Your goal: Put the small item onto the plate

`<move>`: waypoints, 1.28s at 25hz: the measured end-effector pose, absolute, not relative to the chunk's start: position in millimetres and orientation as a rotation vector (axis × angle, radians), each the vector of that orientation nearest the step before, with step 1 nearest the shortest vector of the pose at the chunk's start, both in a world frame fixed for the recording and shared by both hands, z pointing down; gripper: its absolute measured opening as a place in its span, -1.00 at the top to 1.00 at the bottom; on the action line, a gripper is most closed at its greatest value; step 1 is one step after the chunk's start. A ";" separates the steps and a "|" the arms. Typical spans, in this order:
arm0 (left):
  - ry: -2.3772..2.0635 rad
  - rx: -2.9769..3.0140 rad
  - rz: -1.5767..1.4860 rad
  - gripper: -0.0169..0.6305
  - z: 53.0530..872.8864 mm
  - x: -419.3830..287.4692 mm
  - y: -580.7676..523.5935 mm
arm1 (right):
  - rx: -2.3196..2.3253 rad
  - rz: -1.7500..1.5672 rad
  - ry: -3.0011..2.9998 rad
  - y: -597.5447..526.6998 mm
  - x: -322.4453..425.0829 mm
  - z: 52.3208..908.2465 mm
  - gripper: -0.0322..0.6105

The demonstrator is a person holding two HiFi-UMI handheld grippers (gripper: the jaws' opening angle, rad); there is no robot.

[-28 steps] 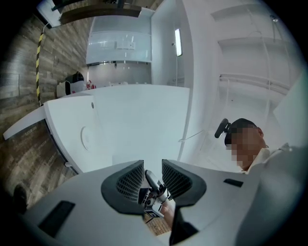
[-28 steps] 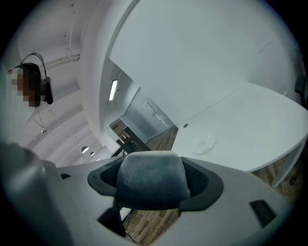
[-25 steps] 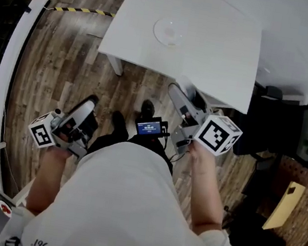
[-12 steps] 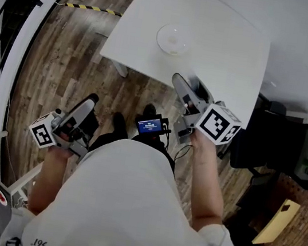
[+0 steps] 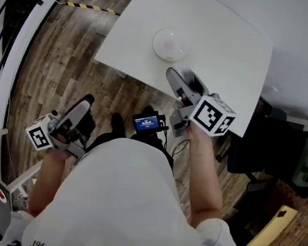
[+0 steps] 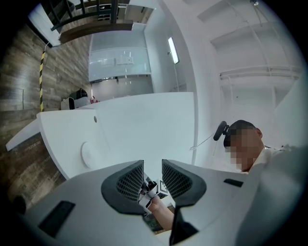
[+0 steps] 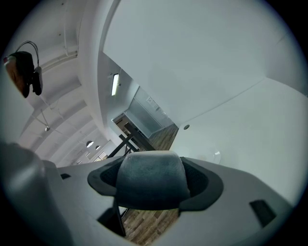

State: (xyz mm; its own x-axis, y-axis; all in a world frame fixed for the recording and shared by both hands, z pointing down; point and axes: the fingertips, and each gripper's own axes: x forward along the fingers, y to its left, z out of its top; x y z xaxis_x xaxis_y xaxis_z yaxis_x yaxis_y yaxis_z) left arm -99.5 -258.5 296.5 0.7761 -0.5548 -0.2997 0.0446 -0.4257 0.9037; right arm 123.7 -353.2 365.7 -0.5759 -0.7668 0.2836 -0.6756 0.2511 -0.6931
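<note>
Transport looks like the step in hand: the right claw (image 5: 178, 83) is pressed shut on the small item (image 7: 153, 178), a rounded grey piece that fills the gap between its jaws in the right gripper view, so the item is carried in the air and not yet set down. Seen from the head view, this claw reaches over the near edge of the white worktop (image 5: 224, 44), pointing toward the plate (image 5: 169, 44), which lies toward the near left corner, just beyond the claw tips and apart from them. Holding the item low and aimed at the plate likely saves a long reach, since the person stands off the near edge and only the arm needs to extend. The left claw (image 6: 153, 177) is spread with nothing between its jaws; through the gap only the other gripper and a hand show. It hangs beside the body over the wooden floor (image 5: 53, 63), well apart from the worktop, probably parked there because the job needs one claw and a second one near the plate would only get in the way. What remains, by my reading, is to carry the item over the plate's middle, lower it, and part the jaws; the plate looks shallow and pale, so a drop from height could send the piece off its rim.
</note>
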 end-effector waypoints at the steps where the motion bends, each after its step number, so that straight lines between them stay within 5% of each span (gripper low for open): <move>1: -0.387 1.909 -0.710 0.59 296.9 -99.7 -260.8 | -1.386 -1.241 2.399 -357.0 123.9 367.9 -0.16; 32: -0.482 1.825 -0.658 0.59 325.1 -101.6 -315.5 | -1.892 -0.906 3.295 -512.4 117.3 581.4 -0.16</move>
State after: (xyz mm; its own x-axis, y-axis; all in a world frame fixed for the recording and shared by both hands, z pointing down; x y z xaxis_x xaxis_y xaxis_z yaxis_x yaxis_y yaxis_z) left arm -101.6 -315.5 325.1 0.7643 -0.6111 -0.2061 -0.0121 -0.3330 0.9428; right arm 117.3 -512.4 581.4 -0.3178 -0.5430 0.7773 -0.8640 0.5035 -0.0016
